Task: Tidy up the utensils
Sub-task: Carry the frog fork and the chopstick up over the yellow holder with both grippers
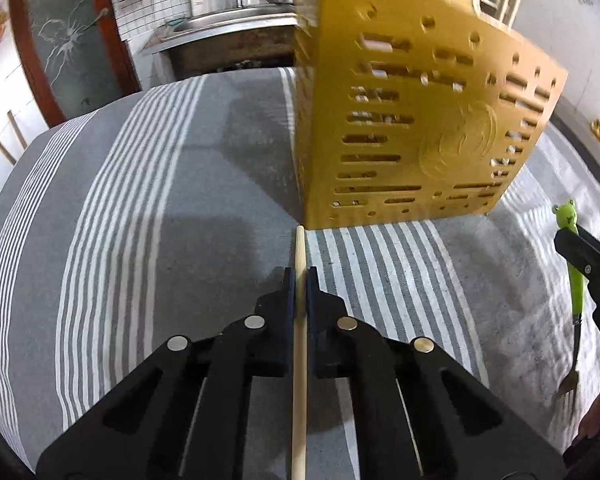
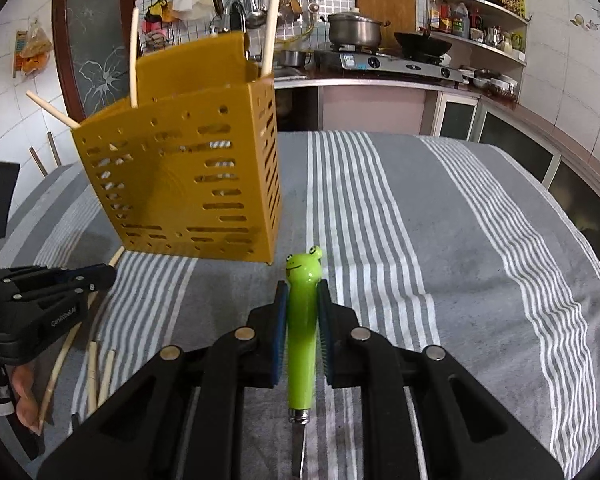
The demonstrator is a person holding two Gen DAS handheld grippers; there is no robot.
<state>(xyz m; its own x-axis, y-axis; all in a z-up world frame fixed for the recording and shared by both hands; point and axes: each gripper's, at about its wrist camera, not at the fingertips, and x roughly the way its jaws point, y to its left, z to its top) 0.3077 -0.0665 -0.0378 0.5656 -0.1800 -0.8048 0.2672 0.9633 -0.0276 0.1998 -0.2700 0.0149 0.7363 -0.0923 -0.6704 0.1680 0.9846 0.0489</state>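
three chopsticks [image 2: 133, 56] already stand in the yellow holder [image 2: 188, 168] at 11 o'clock; left gripper [image 1: 300, 280] clamps a chopstick [image 1: 300, 360], right gripper [image 2: 302, 292] clamps the frog fork [image 2: 302, 320]; loose chopsticks [image 2: 100, 372] remain.

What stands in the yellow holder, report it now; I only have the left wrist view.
Observer: Three chopsticks stick up out of the yellow holder.
Operator: Now check the cloth beside my left gripper.
Observer: Loose chopsticks lie on the striped cloth beside the left gripper.
Operator: Confirm the right grip.
Observer: The right gripper is shut on the frog-handled fork, pads on both sides of its handle.
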